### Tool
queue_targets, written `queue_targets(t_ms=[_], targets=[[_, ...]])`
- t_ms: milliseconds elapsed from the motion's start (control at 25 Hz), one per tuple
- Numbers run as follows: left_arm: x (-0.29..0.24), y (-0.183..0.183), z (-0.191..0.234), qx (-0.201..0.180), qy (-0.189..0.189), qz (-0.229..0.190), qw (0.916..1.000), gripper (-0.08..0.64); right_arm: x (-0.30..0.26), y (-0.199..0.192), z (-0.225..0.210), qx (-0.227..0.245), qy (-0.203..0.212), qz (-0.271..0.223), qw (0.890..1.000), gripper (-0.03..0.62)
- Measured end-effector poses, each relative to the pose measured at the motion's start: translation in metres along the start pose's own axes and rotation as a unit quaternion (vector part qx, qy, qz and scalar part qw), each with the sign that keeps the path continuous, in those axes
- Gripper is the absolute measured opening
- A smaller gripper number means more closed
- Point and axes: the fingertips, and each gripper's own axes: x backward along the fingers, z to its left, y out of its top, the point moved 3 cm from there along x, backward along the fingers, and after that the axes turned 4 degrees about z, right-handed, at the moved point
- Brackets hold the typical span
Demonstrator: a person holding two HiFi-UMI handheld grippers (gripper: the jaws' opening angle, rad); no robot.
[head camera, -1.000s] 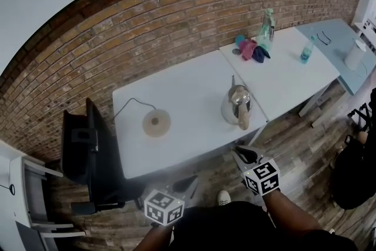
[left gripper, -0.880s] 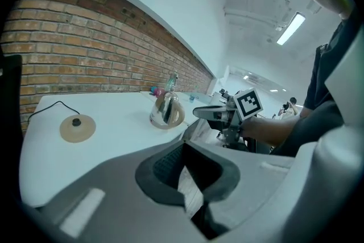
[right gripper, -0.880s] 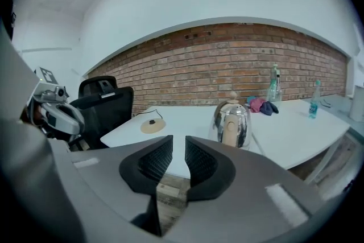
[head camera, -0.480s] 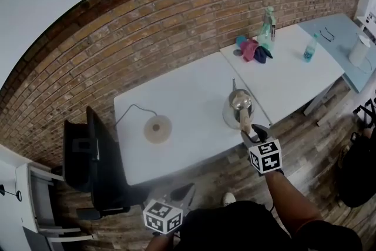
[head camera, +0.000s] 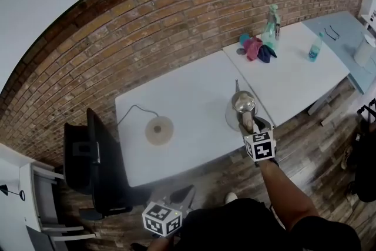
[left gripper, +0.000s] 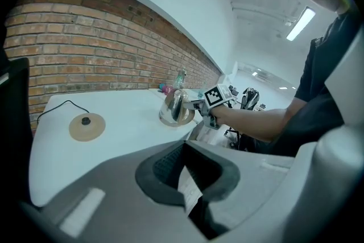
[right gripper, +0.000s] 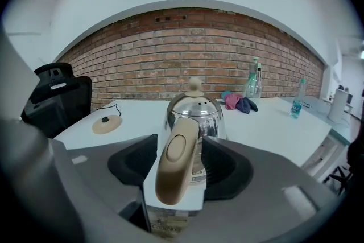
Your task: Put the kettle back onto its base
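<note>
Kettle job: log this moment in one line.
right gripper open astride beige handle; shiny steel kettle standing on white table; round beige base bare; left gripper empty

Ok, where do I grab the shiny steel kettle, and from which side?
On the steel kettle, grip the beige handle, which stands upright on the side facing the white table's near edge. Come level from that edge: the right gripper has the handle between its open fingers.

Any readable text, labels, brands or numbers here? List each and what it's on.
No text reads clearly.
Printed strip under the kettle handle, right gripper view: blurred, unreadable.
Sticker on kettle body: too small.
Right marker cube, left marker cube: patterns only, no characters.
Small bottle label: too small.
</note>
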Motion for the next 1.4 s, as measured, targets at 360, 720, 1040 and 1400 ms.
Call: queue_targets(t_ms=[360,720,1040,1400], targets=[[-0.009,0.011,0.005,-0.001,-0.002,0.006,1.0,0.001,-0.015,-0.002,-0.005,-0.008,-0.005,0.004,1.0,0.264],[-0.012,0.011,0.011,-0.002,-0.006,0.004,1.0,0.001,-0.015,-0.005,-0.01,0.004,-0.016,0.006,1.0,0.202],[-0.006,0.014,0.016,0.0,0.001,-0.005,1.0,0.001,-0.021,-0.012,-0.021,0.007,-0.031,0.025,0.999,0.173],[0.002,0.008,0.025,0.015,0.008,-0.013,0.9998,0.0,-0.018,-0.007,-0.027,-0.004,-0.024,0.006,1.0,0.164]])
